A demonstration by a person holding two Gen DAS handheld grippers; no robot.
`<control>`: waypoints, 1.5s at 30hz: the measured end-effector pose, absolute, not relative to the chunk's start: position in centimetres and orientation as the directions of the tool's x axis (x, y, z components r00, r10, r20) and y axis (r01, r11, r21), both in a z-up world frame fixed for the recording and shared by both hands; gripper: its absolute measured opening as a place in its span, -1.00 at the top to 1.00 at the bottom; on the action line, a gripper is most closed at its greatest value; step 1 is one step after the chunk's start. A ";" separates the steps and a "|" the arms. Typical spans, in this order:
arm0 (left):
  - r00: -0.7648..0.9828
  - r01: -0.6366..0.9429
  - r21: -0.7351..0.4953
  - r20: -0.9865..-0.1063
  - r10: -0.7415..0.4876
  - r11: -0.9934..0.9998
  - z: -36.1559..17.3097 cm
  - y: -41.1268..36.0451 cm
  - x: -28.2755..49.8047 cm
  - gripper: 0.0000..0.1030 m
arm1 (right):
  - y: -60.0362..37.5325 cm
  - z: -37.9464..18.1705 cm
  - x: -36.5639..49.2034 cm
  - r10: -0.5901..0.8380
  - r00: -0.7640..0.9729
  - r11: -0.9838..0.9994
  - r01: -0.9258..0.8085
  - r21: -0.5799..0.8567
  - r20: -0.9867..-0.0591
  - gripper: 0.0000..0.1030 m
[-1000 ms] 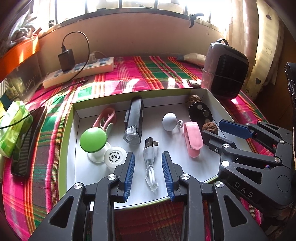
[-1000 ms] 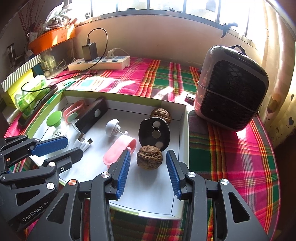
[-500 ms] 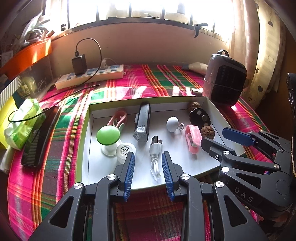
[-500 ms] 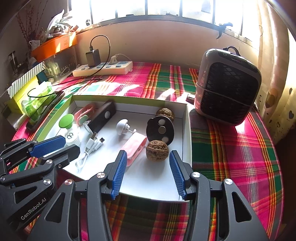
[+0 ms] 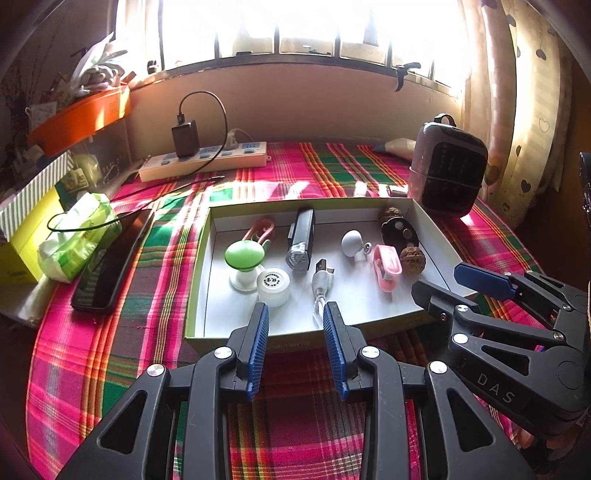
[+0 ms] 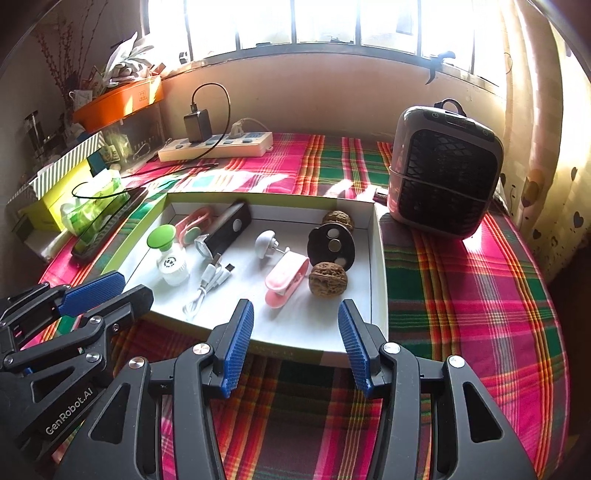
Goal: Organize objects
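Nothing is being gripped: the left gripper (image 5: 293,332) and right gripper (image 6: 295,332) are being held with jaws parted, the right's having just been widened. The walnut (image 6: 328,278) and cable (image 5: 321,284) are lying inside the box (image 5: 197,295). Sorting is judged nearly finished. The box is resting on a plaid tabletop (image 6: 461,314) below a window (image 6: 332,22).

Both tools are matte black plastic frames with triangular cut-outs and silver screw heads at the joints. The left gripper (image 5: 293,325) has ribbed blue pads on its fingers (image 5: 258,343) and white "GenRobot.AI" lettering on its side. The right gripper (image 6: 295,325) has matching blue pads and "DAS" lettering.
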State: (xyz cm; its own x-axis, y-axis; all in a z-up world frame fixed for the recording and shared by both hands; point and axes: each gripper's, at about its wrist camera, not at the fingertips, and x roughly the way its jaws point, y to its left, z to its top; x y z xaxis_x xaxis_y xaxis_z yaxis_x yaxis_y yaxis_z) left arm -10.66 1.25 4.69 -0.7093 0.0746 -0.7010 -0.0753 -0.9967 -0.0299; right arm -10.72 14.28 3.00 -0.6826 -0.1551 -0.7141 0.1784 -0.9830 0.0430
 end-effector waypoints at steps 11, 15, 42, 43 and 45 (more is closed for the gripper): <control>-0.700 -0.052 -0.024 -0.712 0.054 -0.998 3.7 0.9 -8.0 0.44 | 13.8 2.5 -8.2 -0.169 -0.674 -0.981 0.187 0.054 -0.719 0.05; -0.690 -0.049 -0.018 -0.722 0.047 -0.999 3.1 0.8 -7.2 0.44 | 13.5 2.0 -7.3 -0.167 -0.662 -0.981 0.186 0.056 -0.730 0.04; -0.635 -0.001 0.010 -0.772 -0.007 -1.000 0.4 1.3 -4.6 0.40 | 13.8 -0.6 -4.1 -0.090 -0.615 -0.991 0.135 0.009 -0.784 -0.09; -0.635 0.000 0.013 -0.772 -0.010 -1.000 0.4 1.3 -4.6 0.40 | 13.8 -0.6 -4.1 -0.086 -0.615 -0.991 0.130 0.007 -0.784 -0.11; -0.635 0.002 0.010 -0.772 -0.009 -1.000 0.4 1.3 -4.6 0.39 | 13.9 -0.6 -4.1 -0.070 -0.614 -0.993 0.115 -0.001 -0.786 -0.21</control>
State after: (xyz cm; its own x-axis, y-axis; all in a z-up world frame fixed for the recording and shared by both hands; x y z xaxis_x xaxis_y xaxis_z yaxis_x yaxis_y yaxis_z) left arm -4.59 1.28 0.42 -0.6350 -0.0093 -0.7725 0.0020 -0.9999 0.0104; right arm -4.12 13.92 -0.64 -0.6141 -0.0700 -0.7861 0.1148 -0.9934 -0.0012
